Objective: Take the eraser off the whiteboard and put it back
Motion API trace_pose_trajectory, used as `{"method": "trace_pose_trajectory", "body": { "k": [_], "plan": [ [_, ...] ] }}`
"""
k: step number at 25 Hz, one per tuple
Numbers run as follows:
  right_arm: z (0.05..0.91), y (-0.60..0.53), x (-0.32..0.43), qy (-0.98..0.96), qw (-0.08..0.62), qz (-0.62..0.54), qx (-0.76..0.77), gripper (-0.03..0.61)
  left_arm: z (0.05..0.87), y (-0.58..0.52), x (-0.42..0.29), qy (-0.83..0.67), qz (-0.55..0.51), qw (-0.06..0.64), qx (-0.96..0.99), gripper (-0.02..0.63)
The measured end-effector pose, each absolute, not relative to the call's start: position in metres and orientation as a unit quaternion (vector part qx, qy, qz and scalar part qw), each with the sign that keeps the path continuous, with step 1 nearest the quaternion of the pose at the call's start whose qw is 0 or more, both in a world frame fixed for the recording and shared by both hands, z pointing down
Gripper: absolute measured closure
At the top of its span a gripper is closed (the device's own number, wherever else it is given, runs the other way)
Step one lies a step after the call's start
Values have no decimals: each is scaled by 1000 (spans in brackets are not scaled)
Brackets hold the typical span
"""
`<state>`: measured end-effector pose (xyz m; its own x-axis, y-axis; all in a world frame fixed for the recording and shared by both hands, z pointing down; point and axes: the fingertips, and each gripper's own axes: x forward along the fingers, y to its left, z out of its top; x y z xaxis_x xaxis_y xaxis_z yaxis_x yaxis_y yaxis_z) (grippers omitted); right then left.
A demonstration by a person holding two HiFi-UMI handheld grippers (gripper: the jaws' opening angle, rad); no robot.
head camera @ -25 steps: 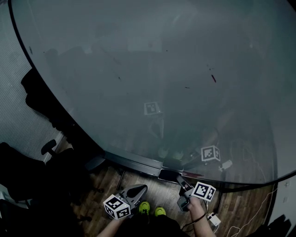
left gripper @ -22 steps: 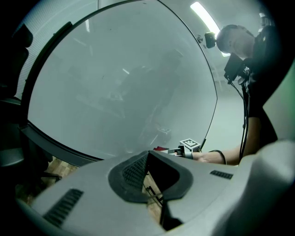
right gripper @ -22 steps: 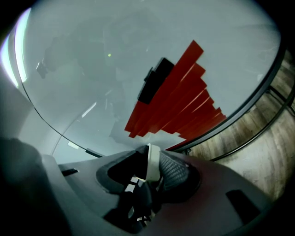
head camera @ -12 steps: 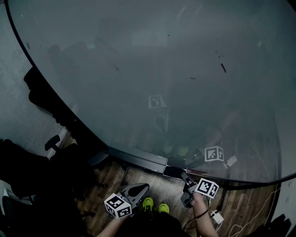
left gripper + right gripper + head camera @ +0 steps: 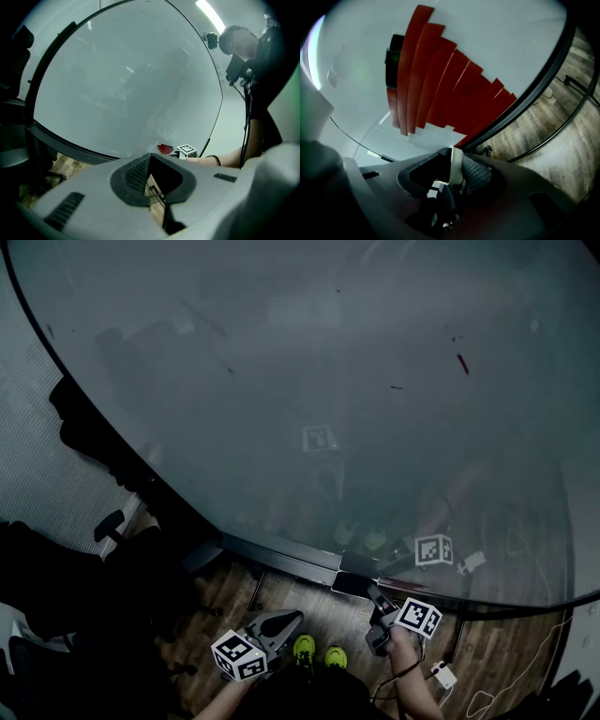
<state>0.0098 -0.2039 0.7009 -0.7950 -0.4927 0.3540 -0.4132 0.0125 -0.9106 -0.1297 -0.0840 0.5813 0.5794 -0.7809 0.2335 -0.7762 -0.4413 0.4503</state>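
Note:
The big whiteboard [image 5: 281, 381] fills most of the head view, with its dark bottom rail [image 5: 281, 563] low in the picture. My right gripper [image 5: 375, 598] is at that rail, shut on the eraser [image 5: 353, 585], which looks dark and rectangular here. In the right gripper view a white slab [image 5: 455, 165] sits pinched between the pads, and the eraser's red stepped face [image 5: 436, 89] lies against the board. The left gripper view shows the eraser as a small red patch [image 5: 165, 149]. My left gripper [image 5: 286, 621] hangs lower left, off the board, its tips [image 5: 150, 158] together and holding nothing.
Wood floor [image 5: 309, 601] lies under the board. A dark office chair [image 5: 108, 526] stands at the left. A white adapter with cables [image 5: 442, 674] lies at the lower right. The board's stand tubing [image 5: 576, 93] runs over the floor. Green shoes [image 5: 314, 652] show between the grippers.
The head view has shifted, so the board's marks sit higher and further right. My right gripper with the eraser has sunk slightly by the bottom rail. The left gripper has kept still.

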Motion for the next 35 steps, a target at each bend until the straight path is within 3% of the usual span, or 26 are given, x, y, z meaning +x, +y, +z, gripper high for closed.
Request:
{"method": "trace_pose_trajectory", "body": {
  "k": [12,17,22,35],
  "plan": [
    [698,-204,9,727,16,-604,-326,410,580,-88,-128,-457,-7,261,850,607],
    [695,-206,-2,724,22,-607,-328,318,577,-89,-138,-457,-8,265,849,607],
    [693,-206,-7,719,40,-618,-317,266,575,-91,-140,-459,-9,263,849,607],
    [676,-176,9,741,12,-601,-299,264,571,-88,-127,-471,-7,250,846,607]
  ]
}}
